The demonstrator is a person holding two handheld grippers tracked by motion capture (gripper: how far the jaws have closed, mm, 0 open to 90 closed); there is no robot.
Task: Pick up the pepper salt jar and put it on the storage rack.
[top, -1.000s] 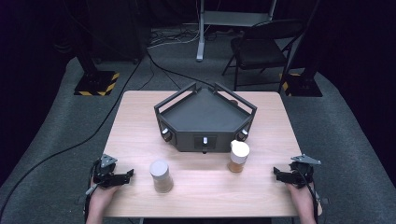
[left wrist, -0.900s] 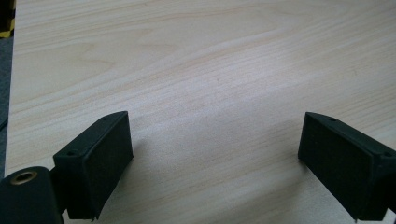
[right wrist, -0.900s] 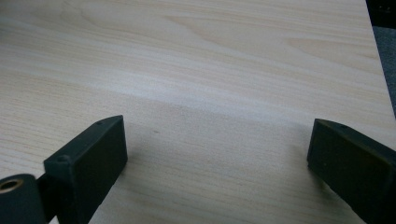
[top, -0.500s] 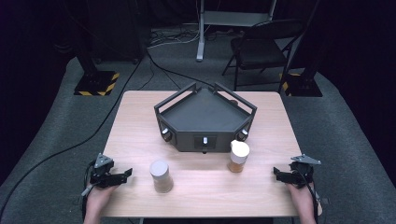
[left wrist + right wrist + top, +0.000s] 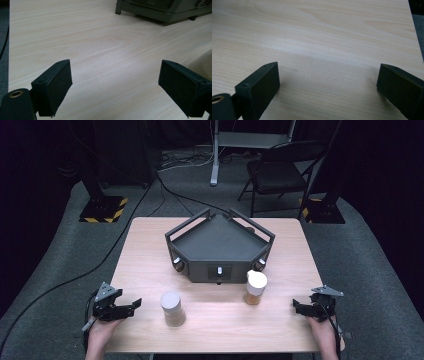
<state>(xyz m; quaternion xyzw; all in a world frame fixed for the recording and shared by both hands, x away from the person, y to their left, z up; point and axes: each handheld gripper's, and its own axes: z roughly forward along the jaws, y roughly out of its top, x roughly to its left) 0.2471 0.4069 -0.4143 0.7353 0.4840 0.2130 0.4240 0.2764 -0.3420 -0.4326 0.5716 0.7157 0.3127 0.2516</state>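
My left tongs (image 5: 131,306) stand apart and empty at lower left, jaws just narrowed slightly; right tongs (image 5: 298,307) gape at lower right. The grey-lidded cylindrical jar (image 5: 172,308) stands lower centre on the pale wooden bench (image 5: 150,265); probably light, rigid, slick, so I'd grip mid-body.

A light wooden desk (image 5: 150,245) stands on grey carpet (image 5: 60,260) in a dark room whose walls are lost in blackness. Behind the desk a black folding chair (image 5: 280,175) stands beside a grey metal stand (image 5: 216,155). Two black posts rise from bases with yellow-and-black hazard stripes (image 5: 105,210), left and right. Black cables (image 5: 165,190) trail across the floor.
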